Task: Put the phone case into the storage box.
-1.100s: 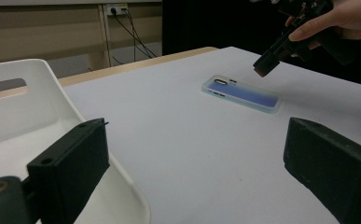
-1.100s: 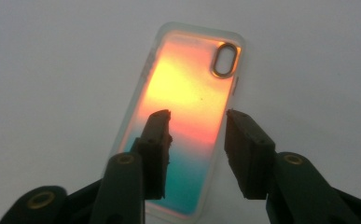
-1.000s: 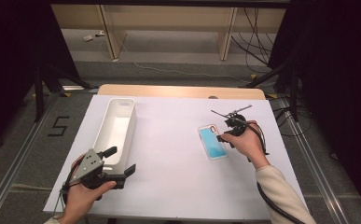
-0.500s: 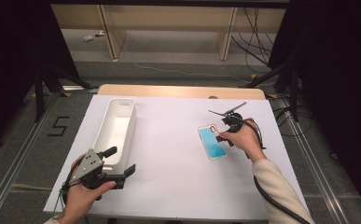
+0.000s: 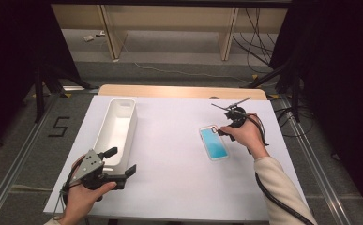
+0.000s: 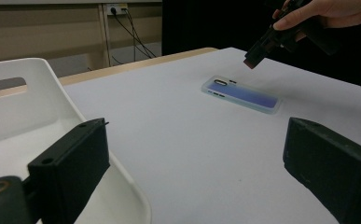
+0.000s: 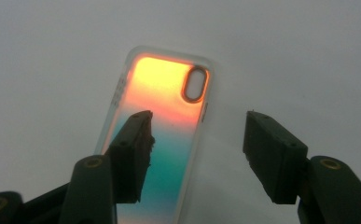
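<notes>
A translucent phone case (image 5: 214,143) with a blue-tinted back lies flat on the white table (image 5: 170,140), at its right. In the right gripper view the case (image 7: 169,116) glows orange to teal, camera hole at its far end. My right gripper (image 5: 222,132) hovers just above the case's far right edge, and its jaws have just been opening. Nothing is pressed between them (image 7: 197,126). The left gripper view shows that gripper (image 6: 257,51) raised above the case (image 6: 243,93). My left gripper (image 5: 120,161) is open and holds nothing, near the table's front left.
A long white bin (image 5: 118,124) with a handle cut-out (image 6: 5,85) stands on the left of the table, just beyond my left gripper (image 6: 197,154). The table's wooden far edge (image 5: 179,91) lies behind. Shelving legs and cables stand on the floor beyond.
The right hand has edged slightly toward the table's far side. The phone case and the left gripper have stayed where they were.
</notes>
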